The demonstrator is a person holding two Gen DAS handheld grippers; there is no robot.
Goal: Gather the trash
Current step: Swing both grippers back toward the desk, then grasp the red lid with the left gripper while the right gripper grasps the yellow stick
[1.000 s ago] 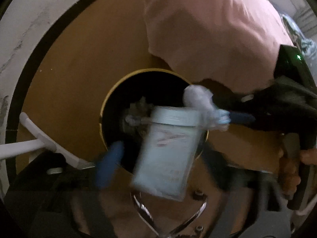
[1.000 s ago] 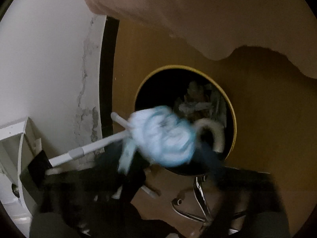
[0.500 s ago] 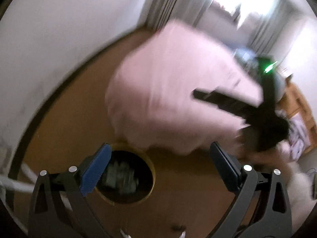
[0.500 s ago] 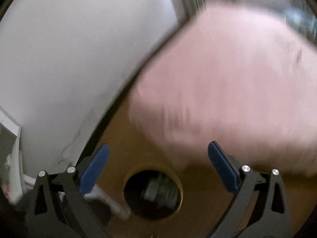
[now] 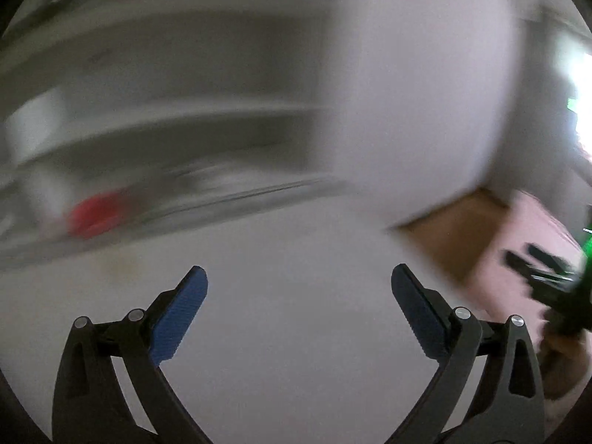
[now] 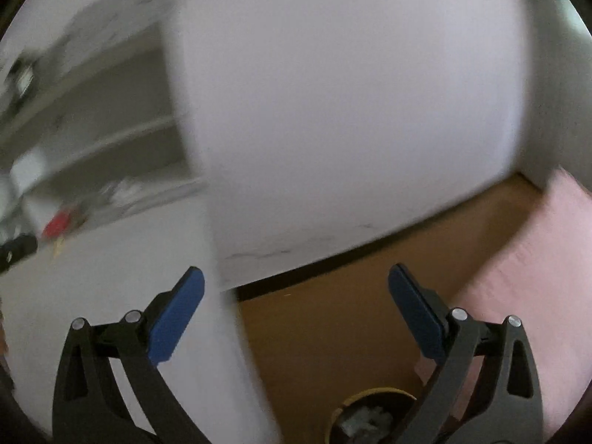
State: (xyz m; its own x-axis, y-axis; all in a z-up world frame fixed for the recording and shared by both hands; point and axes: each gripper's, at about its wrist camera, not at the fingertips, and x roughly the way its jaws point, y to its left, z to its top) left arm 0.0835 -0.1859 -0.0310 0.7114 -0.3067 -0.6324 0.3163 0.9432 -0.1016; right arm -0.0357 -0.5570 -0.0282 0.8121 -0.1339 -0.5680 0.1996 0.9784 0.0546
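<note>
The trash (image 6: 364, 421) is seen in the bin (image 6: 370, 396) on the floor (image 6: 333, 325), below the spread, empty right gripper (image 6: 296, 309). The left gripper (image 5: 299, 312) is likewise spread and empty, now raised over a white surface (image 5: 288, 351), the bin lost from its view.

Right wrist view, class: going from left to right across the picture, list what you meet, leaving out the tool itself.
Red object on the blurred white shelves → white wall → wooden floor → yellow-rimmed trash bin holding trash, at the bottom edge → pink fabric.
</note>
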